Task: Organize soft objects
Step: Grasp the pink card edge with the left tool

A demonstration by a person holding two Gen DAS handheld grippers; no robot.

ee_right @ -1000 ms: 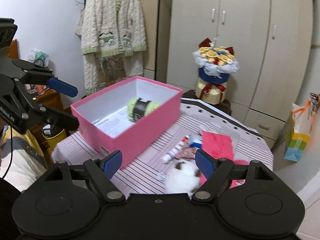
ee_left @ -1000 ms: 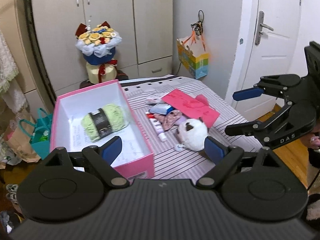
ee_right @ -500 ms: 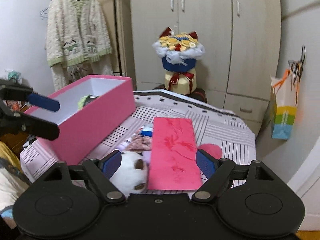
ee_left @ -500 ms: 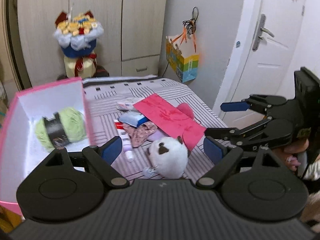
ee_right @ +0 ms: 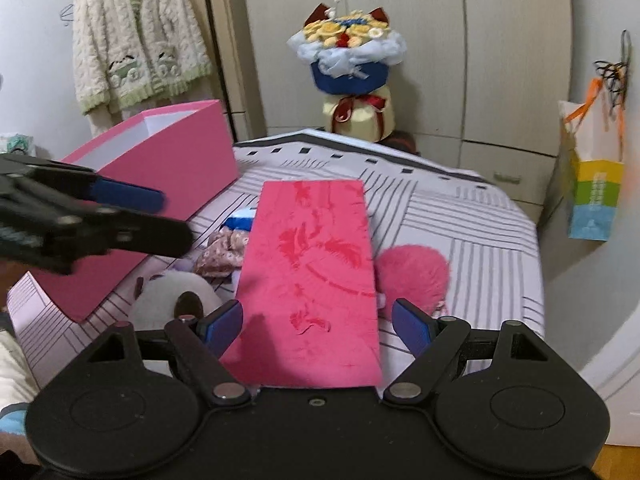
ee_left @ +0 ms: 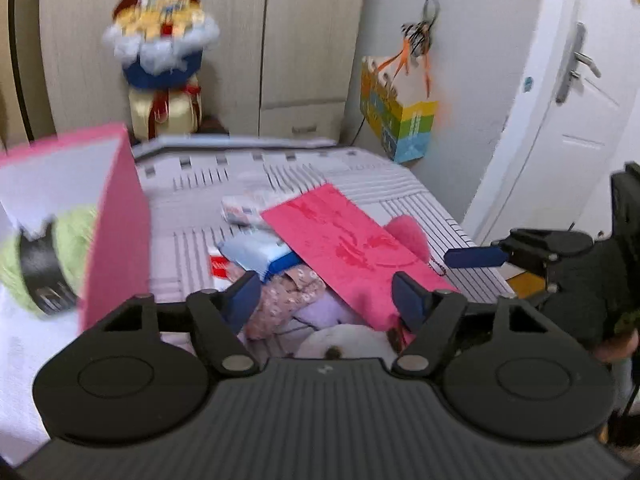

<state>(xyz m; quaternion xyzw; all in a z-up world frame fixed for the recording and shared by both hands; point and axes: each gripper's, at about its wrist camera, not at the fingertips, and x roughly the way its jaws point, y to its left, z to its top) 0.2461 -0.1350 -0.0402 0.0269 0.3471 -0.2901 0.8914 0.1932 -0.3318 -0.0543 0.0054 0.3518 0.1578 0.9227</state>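
Observation:
A pink box [ee_left: 114,228] [ee_right: 168,160] stands on the striped table and holds a green yarn ball [ee_left: 44,256]. A white plush [ee_left: 344,342] [ee_right: 172,300] lies right under my open left gripper [ee_left: 326,298]. Beside it lie a floral scrunchie [ee_left: 288,294] [ee_right: 224,246], a flat red envelope [ee_left: 348,248] [ee_right: 312,272] and a pink pompom [ee_left: 404,232] [ee_right: 412,272]. My right gripper [ee_right: 318,320] is open and empty, low over the envelope's near end. It also shows at the right of the left wrist view [ee_left: 476,258].
A blue packet [ee_left: 260,252], a tube and small packs lie among the soft things. A flower bouquet [ee_right: 348,60] stands behind the table. A colourful paper bag [ee_right: 592,196] hangs at the right. A door [ee_left: 580,120] is at the far right.
Both grippers have moved forward and down over the pile. The white plush now sits at the left gripper's base. The right gripper has swung right, over the red envelope.

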